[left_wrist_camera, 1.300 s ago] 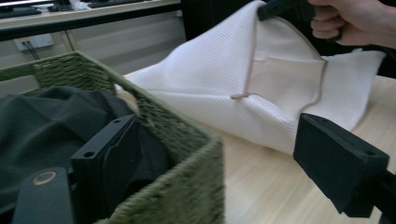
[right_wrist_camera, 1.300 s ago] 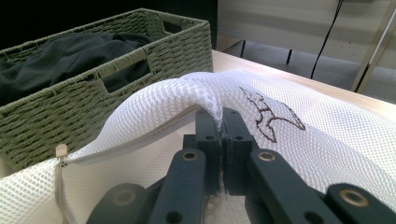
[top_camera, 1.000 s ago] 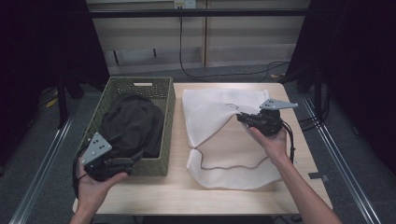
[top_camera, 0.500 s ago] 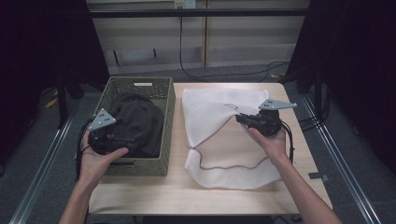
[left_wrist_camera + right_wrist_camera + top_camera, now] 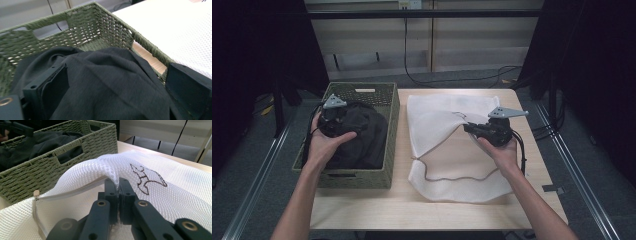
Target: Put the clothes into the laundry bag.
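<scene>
Since a second ago the left claw [image 5: 343,119] has been carried forward from the near rim of the woven basket [image 5: 362,177] to a place over the black garment [image 5: 362,135] heaped inside it. In the left gripper view its jaws are seen spread wide, one on each side of a fold of the dark cloth [image 5: 112,82], so a grasp looks to be prepared but not yet made. The right claw [image 5: 118,192] has stayed where it was, its jaws clamped together on a pinch of the white mesh bag [image 5: 447,125], whose upper layer is held lifted off the bench [image 5: 362,210] beside the zip opening [image 5: 75,191].

This is judged to be the start of moving the garment into the bag. The basket's right wall [image 5: 147,45] stands between garment and bag and would have to be cleared by a lift. The basket's far end is left free of cloth, and bare bench is seen in front of the bag, while the bag's left edge lies just beside the basket
</scene>
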`<state>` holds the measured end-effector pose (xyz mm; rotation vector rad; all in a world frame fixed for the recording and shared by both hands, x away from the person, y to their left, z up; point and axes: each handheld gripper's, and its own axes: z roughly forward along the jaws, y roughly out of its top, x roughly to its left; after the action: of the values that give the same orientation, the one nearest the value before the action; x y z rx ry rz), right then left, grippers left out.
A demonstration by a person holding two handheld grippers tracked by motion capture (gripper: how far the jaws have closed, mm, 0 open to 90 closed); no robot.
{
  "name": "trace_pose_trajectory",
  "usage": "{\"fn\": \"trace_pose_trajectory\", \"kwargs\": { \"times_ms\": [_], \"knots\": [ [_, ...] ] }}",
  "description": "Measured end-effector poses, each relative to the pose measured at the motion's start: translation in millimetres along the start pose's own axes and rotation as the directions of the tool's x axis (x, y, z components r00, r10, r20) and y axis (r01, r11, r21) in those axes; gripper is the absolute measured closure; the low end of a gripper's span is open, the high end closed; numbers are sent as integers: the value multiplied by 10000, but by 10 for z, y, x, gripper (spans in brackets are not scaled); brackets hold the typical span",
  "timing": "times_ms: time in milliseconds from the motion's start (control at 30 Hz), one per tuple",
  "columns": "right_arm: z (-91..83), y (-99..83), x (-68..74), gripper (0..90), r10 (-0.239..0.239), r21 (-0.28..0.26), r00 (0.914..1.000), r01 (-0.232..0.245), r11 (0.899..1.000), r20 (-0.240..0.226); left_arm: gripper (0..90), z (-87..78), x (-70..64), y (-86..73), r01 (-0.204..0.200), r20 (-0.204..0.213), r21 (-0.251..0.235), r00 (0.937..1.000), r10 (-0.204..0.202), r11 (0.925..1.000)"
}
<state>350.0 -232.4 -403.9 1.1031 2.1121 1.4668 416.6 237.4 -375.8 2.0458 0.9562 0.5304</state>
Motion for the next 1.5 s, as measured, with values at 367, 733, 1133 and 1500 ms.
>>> {"fn": "trace_pose_trajectory", "kwargs": {
  "times_ms": [367,733,1133,1500],
  "knots": [
    [17,-33,-40,873,129,84,9999,-129,9999,36,28,550,-34,-123,-278,-904,2432,9946,512,9696],
    [66,-68,-28,871,63,335,10000,-65,9994,67,0,596,306,-340,977,-617,3757,9949,-803,9216],
    [81,-72,-22,871,3,423,10000,-5,9991,36,0,770,268,-428,613,1271,5134,9810,-1465,8560],
    [83,-71,-5,870,-136,490,9999,131,9987,100,0,902,232,-522,301,-368,5106,9992,-132,8593]
  ]
}}
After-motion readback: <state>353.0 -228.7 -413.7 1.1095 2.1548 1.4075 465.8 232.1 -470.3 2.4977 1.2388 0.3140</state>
